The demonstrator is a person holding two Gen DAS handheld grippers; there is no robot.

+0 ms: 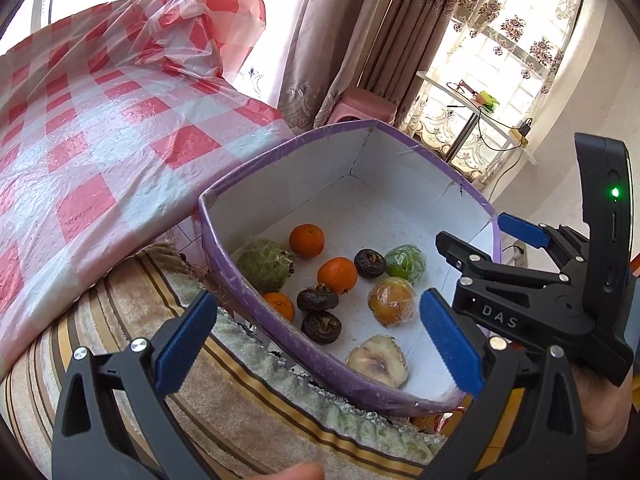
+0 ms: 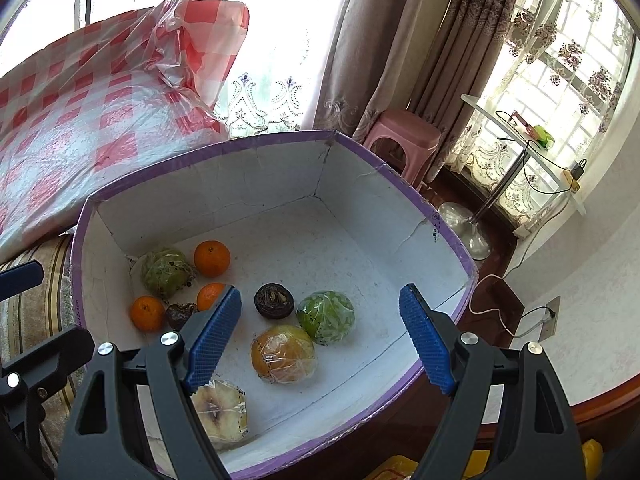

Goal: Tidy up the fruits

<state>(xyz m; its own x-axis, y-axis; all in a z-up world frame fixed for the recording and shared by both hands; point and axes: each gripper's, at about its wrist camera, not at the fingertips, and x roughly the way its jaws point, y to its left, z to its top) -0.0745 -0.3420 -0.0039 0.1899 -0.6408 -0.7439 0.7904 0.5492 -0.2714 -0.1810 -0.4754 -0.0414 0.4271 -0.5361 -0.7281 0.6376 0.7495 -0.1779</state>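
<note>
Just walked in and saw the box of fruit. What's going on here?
A person holds a hand-held gripper in each hand over a purple-rimmed box of fruit. Both the left hand-held gripper and the right hand-held gripper are open and hold nothing. Inside lie three oranges, dark round fruits and several plastic-wrapped fruits. Sorting seems about to begin.

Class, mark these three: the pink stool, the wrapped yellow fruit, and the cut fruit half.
pink stool [image 2: 404,130]: right wrist view, on its seat top.
wrapped yellow fruit [image 2: 282,354]: right wrist view, on its middle.
cut fruit half [image 1: 377,361]: left wrist view, on its cut face.
</note>
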